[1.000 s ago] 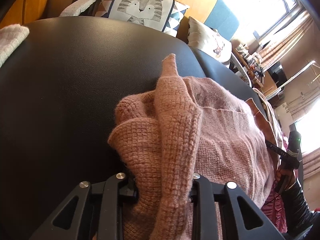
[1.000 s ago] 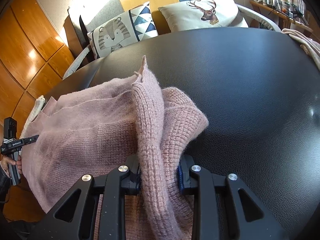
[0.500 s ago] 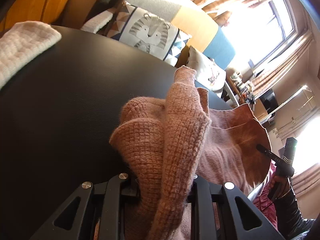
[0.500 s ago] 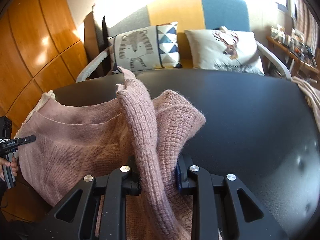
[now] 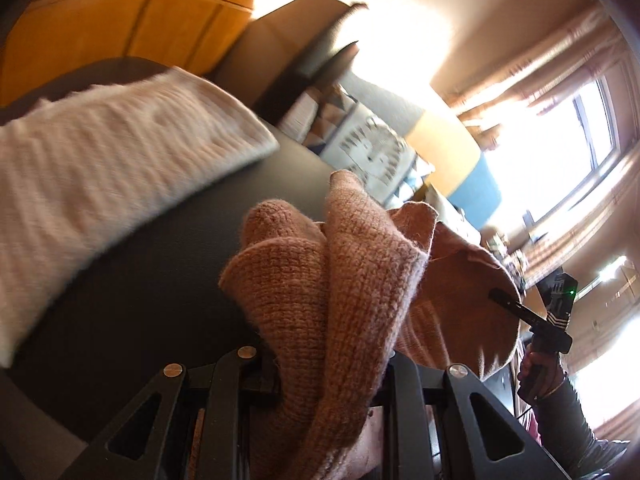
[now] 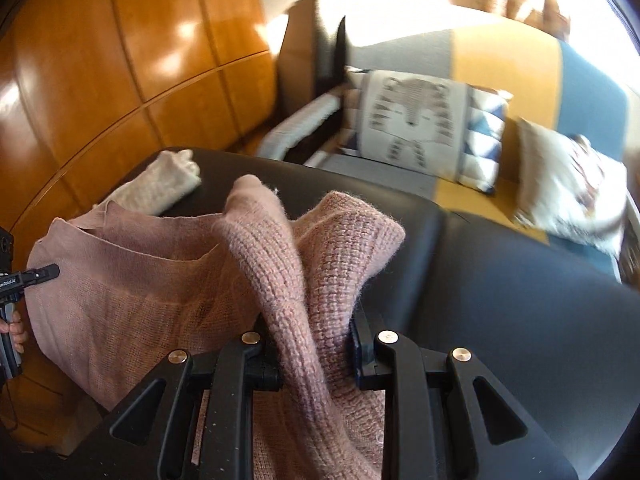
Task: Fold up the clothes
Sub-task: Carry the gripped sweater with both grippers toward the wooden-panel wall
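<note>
Jaws on both grippers are pinched nearly closed on bunched folds of the same pink knitted sweater [image 5: 340, 288]. The left gripper [image 5: 328, 372] grips a thick wad of the ribbed knit, which rises out of its jaws in rounded folds. The right gripper [image 6: 316, 356] clamps a similar wad, one fold standing up between its jaws. Between the two grips the thinner body of the sweater hangs stretched in the air, above the near edge of the black desk [image 6: 520, 280]. In the left wrist view the right gripper shows at the far right, held in a hand [image 5: 540, 368] with a dark sleeve. A folded pale knitted garment [image 5: 100, 184] lies on the desk's far left part, well apart from the sweater. Beyond the desk stands a sofa [image 6: 520, 64] with a tiger-print cushion [image 6: 416, 116] and a second cushion [image 6: 568, 192], and wooden panelling [image 6: 100, 80] covers the left wall.
</note>
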`<move>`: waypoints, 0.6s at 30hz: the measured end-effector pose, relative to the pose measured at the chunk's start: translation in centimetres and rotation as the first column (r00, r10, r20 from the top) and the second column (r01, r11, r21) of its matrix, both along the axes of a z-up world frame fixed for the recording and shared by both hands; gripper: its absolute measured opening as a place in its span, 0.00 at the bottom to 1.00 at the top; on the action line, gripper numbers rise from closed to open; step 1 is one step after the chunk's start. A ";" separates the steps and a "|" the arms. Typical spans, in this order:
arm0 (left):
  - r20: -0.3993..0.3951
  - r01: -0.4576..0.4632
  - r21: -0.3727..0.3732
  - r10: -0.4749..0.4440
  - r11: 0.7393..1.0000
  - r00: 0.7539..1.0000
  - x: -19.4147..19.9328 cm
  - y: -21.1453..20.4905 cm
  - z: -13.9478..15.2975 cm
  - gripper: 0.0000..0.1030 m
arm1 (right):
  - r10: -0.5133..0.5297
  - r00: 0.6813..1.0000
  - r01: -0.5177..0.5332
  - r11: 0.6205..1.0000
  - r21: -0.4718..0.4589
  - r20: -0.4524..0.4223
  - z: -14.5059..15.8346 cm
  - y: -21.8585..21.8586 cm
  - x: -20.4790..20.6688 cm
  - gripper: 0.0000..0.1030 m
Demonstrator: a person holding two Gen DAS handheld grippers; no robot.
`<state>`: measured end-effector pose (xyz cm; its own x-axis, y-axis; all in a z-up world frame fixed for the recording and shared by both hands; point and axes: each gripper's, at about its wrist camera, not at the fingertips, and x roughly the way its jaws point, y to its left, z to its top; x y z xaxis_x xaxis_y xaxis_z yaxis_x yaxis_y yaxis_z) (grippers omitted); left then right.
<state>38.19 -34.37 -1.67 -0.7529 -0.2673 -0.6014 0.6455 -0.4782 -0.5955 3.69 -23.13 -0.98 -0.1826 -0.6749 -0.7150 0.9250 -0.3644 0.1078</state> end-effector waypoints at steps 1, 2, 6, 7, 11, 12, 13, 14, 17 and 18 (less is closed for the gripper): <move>-0.004 -0.027 -0.011 0.027 1.000 1.000 1.4 -0.5 0.5 0.21 | 0.035 0.999 -0.035 0.999 -0.001 -0.009 0.3 -2.1 0.7 0.23; -0.008 -0.054 -0.021 0.054 0.998 0.998 2.8 -0.9 1.0 0.21 | 0.068 0.998 -0.068 0.998 -0.003 -0.016 0.6 -4.2 1.3 0.23; -0.022 -0.170 -0.068 0.169 0.983 0.985 8.3 -3.1 2.8 0.21 | 0.183 0.982 -0.185 0.982 -0.025 -0.053 2.3 -12.5 3.4 0.20; -0.025 -0.203 -0.078 0.201 0.976 0.979 9.6 -3.7 3.2 0.21 | 0.210 0.976 -0.212 0.977 -0.031 -0.063 2.8 -14.6 3.9 0.18; -0.042 -0.354 -0.110 0.351 0.929 0.935 15.0 -6.1 4.3 0.21 | 0.307 0.946 -0.314 0.948 -0.058 -0.101 4.8 -22.8 6.4 0.17; -0.046 -0.387 -0.115 0.385 0.915 0.922 16.2 -6.5 4.4 0.21 | 0.331 0.937 -0.339 0.939 -0.059 -0.115 5.2 -24.9 7.2 0.17; -0.049 -0.418 -0.121 0.415 0.900 0.908 17.2 -6.9 4.4 0.22 | 0.353 0.927 -0.362 0.930 -0.058 -0.128 5.5 -26.9 8.0 0.17; -0.051 -0.449 -0.122 0.446 0.885 0.893 18.1 -7.3 4.3 0.22 | 0.373 0.917 -0.384 0.922 -0.056 -0.141 5.6 -28.8 8.9 0.17; -0.051 -0.542 -0.121 0.540 0.832 0.840 20.5 -8.7 3.7 0.22 | 0.421 0.891 -0.434 0.900 -0.045 -0.171 5.4 -34.6 11.3 0.17; -0.044 -0.566 -0.121 0.565 0.816 0.824 20.9 -9.2 3.3 0.22 | 0.431 0.885 -0.444 0.895 -0.040 -0.178 5.1 -36.3 12.0 0.17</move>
